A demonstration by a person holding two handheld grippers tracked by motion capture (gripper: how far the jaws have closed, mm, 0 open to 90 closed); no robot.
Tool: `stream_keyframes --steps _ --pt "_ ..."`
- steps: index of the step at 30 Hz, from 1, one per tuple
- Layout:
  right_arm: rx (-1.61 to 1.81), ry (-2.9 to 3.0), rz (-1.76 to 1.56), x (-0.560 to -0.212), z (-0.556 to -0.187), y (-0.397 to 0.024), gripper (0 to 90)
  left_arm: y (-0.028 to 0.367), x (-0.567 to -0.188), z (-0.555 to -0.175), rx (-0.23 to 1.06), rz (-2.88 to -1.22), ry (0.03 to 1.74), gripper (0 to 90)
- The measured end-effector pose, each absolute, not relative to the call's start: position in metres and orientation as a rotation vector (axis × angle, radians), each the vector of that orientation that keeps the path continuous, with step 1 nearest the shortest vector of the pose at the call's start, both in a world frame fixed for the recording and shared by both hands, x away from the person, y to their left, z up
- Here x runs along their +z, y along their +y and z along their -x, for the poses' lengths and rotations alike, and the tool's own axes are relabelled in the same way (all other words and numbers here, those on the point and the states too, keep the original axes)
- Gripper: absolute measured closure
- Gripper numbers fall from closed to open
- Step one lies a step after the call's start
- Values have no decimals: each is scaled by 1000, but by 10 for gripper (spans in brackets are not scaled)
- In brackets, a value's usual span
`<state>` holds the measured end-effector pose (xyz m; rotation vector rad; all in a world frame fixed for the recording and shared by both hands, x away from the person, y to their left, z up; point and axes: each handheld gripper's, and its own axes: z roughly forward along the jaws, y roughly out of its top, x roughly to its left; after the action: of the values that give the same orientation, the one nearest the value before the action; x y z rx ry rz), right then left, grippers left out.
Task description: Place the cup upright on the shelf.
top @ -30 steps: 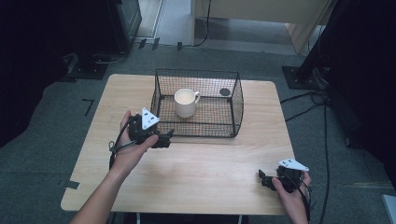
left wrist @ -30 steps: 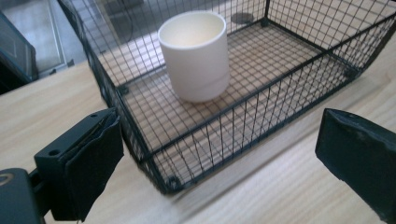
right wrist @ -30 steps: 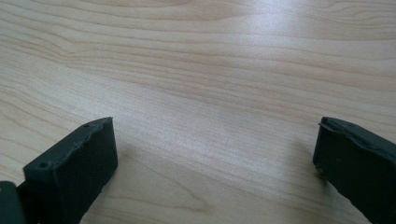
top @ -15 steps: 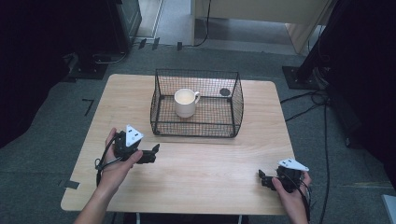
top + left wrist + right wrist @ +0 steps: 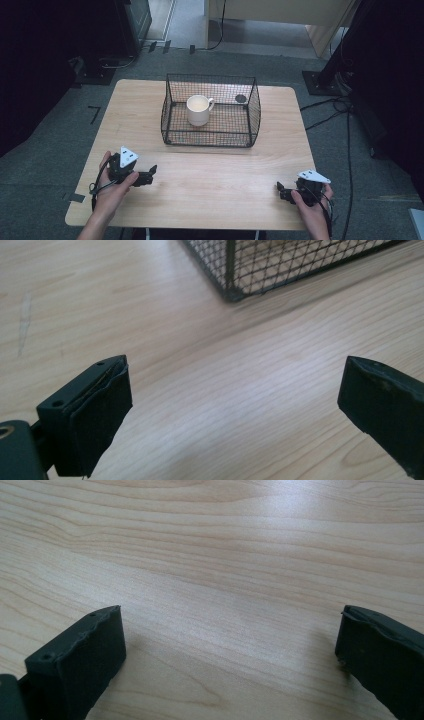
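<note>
A black wire basket (image 5: 210, 111) stands on the desk (image 5: 210, 195), toward twelve o'clock from you and a little left of the desk's middle. Inside it a white mug (image 5: 198, 110) sits upright in the left half, its handle turned toward three o'clock, and a small dark round object (image 5: 241, 98) lies near the back right corner; what it is cannot be told from here. The mug touches neither wall of the basket.

Your left hand (image 5: 112, 187) comes in at seven o'clock and holds the left hand-held gripper (image 5: 151, 173) low over the desk, its tips pointing toward three o'clock, well apart from the basket. In the left gripper view its jaws stand wide apart with only bare wood between them, so it is released, and the near left corner of the basket (image 5: 231, 290) shows up ahead at twelve o'clock.

Your right hand (image 5: 312, 205) comes in at five o'clock, near the front edge of the desk, with the right hand-held gripper (image 5: 280, 190) pointing toward nine o'clock. The right gripper view shows its jaws likewise spread over bare desk (image 5: 215, 580), grasping nothing.

Both hand-held grippers lie well apart from each other and from the mug.
</note>
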<state>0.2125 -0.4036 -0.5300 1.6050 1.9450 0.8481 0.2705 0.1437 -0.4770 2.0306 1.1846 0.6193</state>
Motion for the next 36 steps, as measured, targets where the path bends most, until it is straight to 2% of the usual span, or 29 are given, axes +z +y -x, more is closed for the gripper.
stream_keyframes --steps 20,36 --pt "848 1945 -1605 -530 -212 -404 0 189 -510 -254 632 -2054 1302 17" --pt "848 1945 -1605 -530 -212 -404 0 217 -522 -248 571 -2037 1367 6"
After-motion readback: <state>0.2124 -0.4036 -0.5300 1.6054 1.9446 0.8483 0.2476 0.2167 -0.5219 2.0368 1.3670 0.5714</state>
